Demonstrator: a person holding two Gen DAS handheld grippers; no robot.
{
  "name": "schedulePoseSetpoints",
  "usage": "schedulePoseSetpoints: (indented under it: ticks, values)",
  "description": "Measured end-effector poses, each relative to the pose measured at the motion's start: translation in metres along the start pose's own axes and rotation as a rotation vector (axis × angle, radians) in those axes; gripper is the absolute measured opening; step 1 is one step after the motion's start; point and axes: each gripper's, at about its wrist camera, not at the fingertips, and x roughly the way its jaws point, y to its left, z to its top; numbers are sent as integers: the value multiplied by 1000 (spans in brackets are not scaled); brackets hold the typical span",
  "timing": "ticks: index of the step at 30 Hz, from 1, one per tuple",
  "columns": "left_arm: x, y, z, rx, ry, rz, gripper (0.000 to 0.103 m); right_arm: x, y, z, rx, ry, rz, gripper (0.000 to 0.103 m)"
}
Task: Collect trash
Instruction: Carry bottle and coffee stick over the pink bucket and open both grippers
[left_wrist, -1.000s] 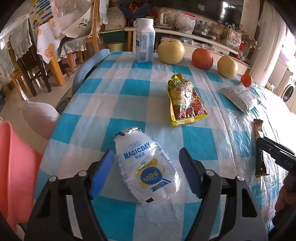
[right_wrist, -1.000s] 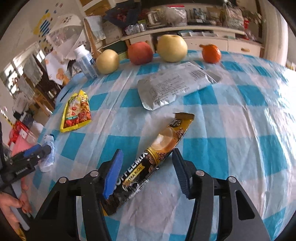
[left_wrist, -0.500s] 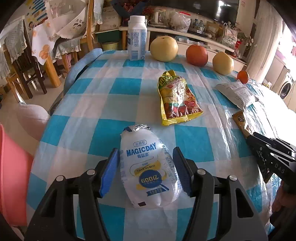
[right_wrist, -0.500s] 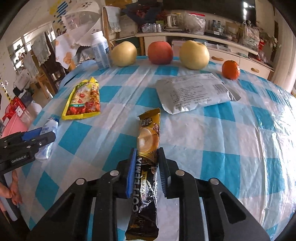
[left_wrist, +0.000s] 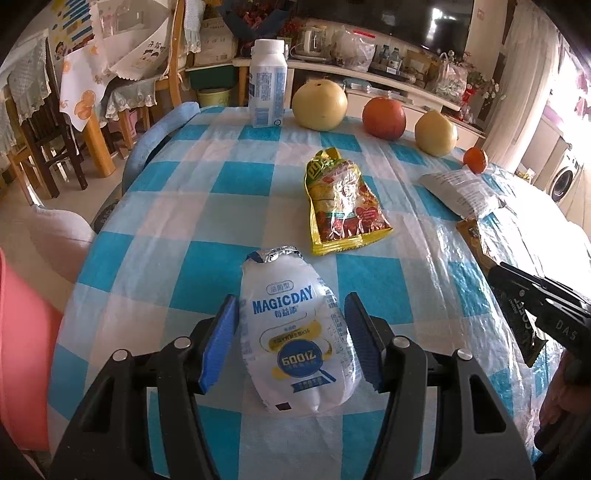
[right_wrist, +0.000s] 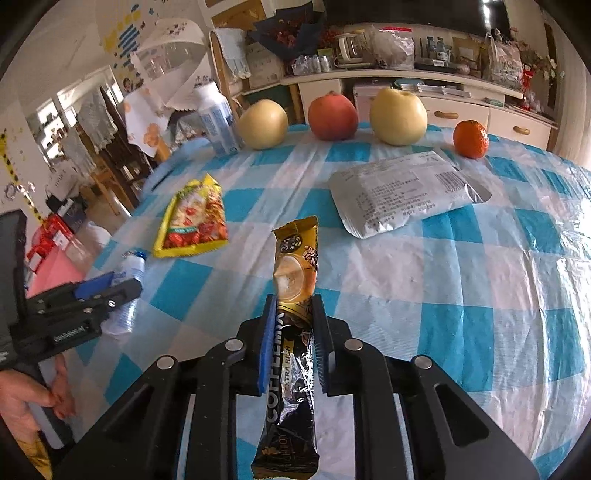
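Coffeemix sachet (right_wrist: 295, 332) sits pinched in the right hand-held gripper (right_wrist: 294, 332), whose jaws have just clamped it, at the near edge of the checked surface (right_wrist: 461, 295), while the left hand-held gripper (left_wrist: 291, 339), half-open, straddles the white Magicday pouch (left_wrist: 295, 332), yellow snack bag (left_wrist: 343, 206) farther off.

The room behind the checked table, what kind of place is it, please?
Most likely a home dining and living room: wooden chairs draped with cloths, a long sideboard crowded with a kettle and bottles, and a washing machine at the far right.
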Motion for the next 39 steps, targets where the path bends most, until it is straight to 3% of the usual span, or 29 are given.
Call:
schedulePoseSetpoints:
  ticks: [8,29,39]
  values:
    - [-12,9,0,-20,-38,-25,60,-9,9,-1,45,-14,112,20]
    - [-55,60,5,-87,-144,15,56,-14,52,-19,83,22,216,20]
    - [-66,83,2,-140,-165,-37,55,-14,80,-23,65,30,225,20]
